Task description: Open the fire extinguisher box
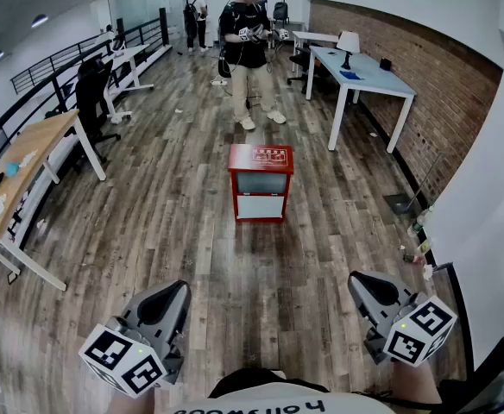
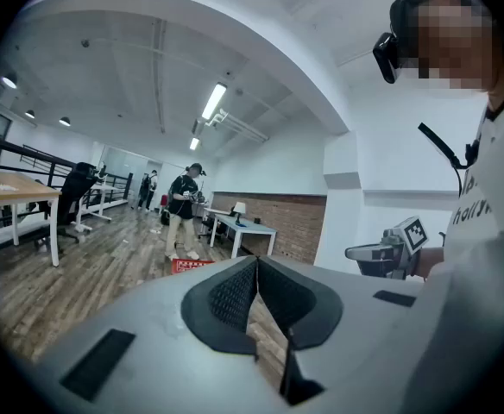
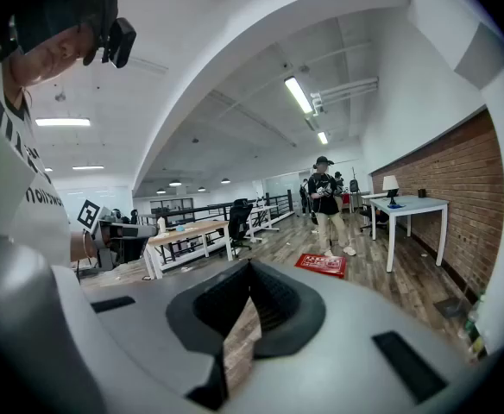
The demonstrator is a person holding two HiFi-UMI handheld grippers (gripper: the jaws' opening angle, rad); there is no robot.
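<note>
Head view: you hold the left tool (image 1: 173, 293) and the right tool (image 1: 362, 285) low and close to your body, both pointing forward. The red fire extinguisher box (image 1: 261, 182) stands upright on the wooden floor (image 1: 174, 231), well ahead of both tools and about midway between them, so neither hand is plainly nearer. Its windowed front faces you. Another person (image 1: 250, 50) stands well beyond the box.

Left gripper view: the left tool (image 2: 256, 266) has its jaws pressed together with nothing between them. Only the box's red top (image 2: 192, 265) shows over the tool's body, ahead and slightly to the tool's left.

Right gripper view: the right tool (image 3: 248, 270) is likewise closed and empty. The box top (image 3: 321, 264) lies ahead and a little to this tool's right.

The coming move is probably a walk straight forward, since the box is too far ahead for either tool to reach.
</note>
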